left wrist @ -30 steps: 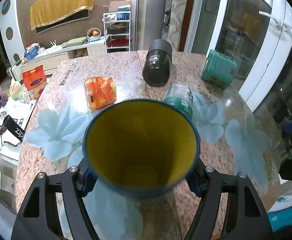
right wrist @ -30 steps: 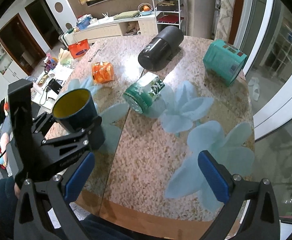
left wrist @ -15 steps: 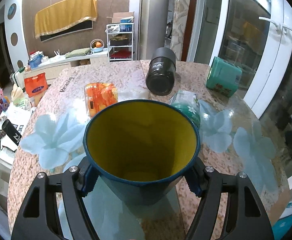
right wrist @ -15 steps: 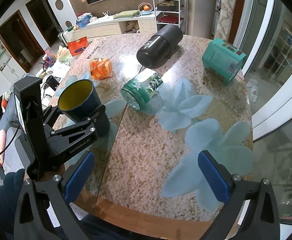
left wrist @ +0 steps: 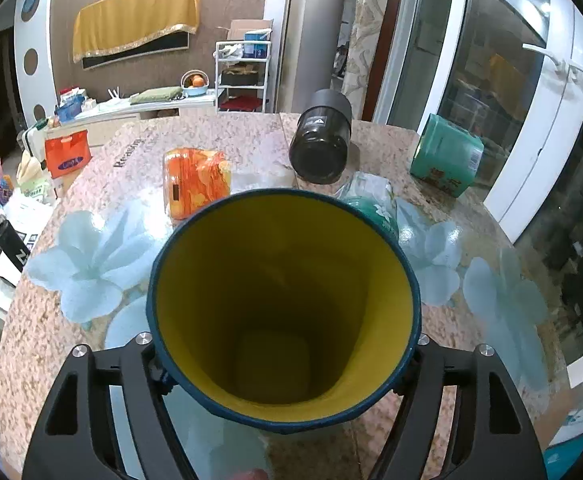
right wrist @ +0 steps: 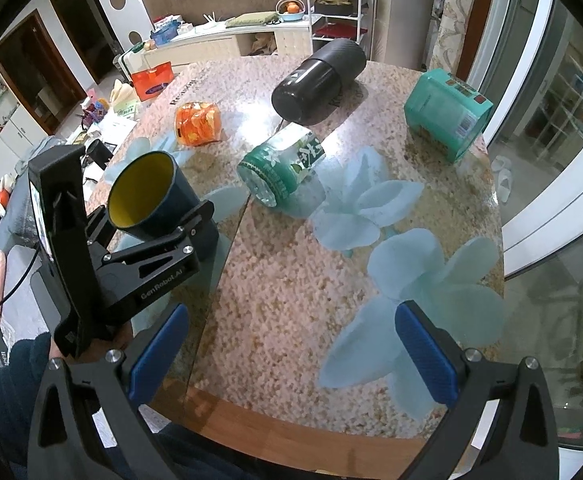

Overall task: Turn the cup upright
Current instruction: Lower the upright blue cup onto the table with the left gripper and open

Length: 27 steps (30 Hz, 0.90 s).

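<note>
The cup (left wrist: 283,312), dark blue outside and yellow inside, fills the centre of the left wrist view, its mouth toward the camera and tilted; in the right wrist view it sits at centre left (right wrist: 151,196), leaning over the table's (right wrist: 291,280) near-left edge (whether its base touches the surface is hard to tell). The left gripper (right wrist: 195,224) is clamped on the cup's sides. The right gripper (right wrist: 291,348) at the bottom of its frame is spread wide, holding nothing. Beyond the cup lie an orange packet (right wrist: 197,124), a green jar (right wrist: 281,166) on its side, a black flask (right wrist: 317,76) on its side and a teal tin (right wrist: 447,114) toward the upper right, all apart from the cup.
</note>
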Each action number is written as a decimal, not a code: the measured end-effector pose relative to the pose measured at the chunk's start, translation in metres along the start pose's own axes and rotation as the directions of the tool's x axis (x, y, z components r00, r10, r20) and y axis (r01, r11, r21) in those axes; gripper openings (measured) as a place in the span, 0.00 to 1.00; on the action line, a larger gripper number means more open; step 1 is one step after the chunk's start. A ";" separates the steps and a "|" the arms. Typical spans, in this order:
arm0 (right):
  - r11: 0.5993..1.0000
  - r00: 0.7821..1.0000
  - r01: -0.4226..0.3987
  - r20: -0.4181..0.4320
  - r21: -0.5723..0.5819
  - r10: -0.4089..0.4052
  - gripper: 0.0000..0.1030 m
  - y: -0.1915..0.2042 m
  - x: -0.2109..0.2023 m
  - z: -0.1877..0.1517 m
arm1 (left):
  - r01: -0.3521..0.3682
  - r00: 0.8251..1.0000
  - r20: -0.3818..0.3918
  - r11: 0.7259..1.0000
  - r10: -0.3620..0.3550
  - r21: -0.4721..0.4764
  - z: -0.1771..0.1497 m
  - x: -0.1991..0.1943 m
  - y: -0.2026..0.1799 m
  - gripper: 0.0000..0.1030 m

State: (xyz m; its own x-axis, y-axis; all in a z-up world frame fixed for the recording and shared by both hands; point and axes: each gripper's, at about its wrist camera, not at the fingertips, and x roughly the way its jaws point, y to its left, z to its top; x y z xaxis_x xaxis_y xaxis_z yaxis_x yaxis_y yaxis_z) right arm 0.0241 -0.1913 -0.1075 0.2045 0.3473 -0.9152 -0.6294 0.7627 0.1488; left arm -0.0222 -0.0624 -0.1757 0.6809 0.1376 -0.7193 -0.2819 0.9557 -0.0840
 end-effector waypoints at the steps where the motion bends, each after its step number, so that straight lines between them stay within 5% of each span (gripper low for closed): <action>1: 1.000 1.000 -0.002 -0.001 -0.001 0.002 1.00 0.000 0.000 0.000 | 0.003 1.000 -0.013 1.000 -0.003 -0.002 0.001 0.001 0.000 0.86; 3: 1.000 1.000 -0.005 -0.005 -0.004 0.005 1.00 0.000 0.001 0.000 | -0.003 1.000 -0.025 1.000 0.003 -0.001 0.002 0.002 -0.001 1.00; 12: 1.000 1.000 -0.010 0.013 -0.012 0.010 1.00 0.001 -0.001 0.005 | 0.047 0.997 -0.067 0.999 -0.046 0.006 0.011 -0.016 -0.007 1.00; 17: 1.000 0.998 -0.024 0.062 -0.009 0.025 1.00 0.003 -0.018 0.016 | 0.057 0.997 -0.045 0.998 -0.057 0.004 0.031 -0.050 -0.005 1.00; 27: 1.000 0.986 0.016 0.164 -0.016 -0.013 1.00 0.020 -0.052 0.047 | 0.064 0.990 -0.118 0.997 -0.070 -0.050 0.077 -0.095 0.013 1.00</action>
State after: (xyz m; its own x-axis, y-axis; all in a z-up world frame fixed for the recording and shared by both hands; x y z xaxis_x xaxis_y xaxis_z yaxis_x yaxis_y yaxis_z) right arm 0.0363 -0.1688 -0.0397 0.3329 0.4216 -0.8434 -0.6382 0.7592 0.1276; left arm -0.0386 -0.0427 -0.0554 0.6140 0.0388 -0.7883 -0.2711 0.9484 -0.1646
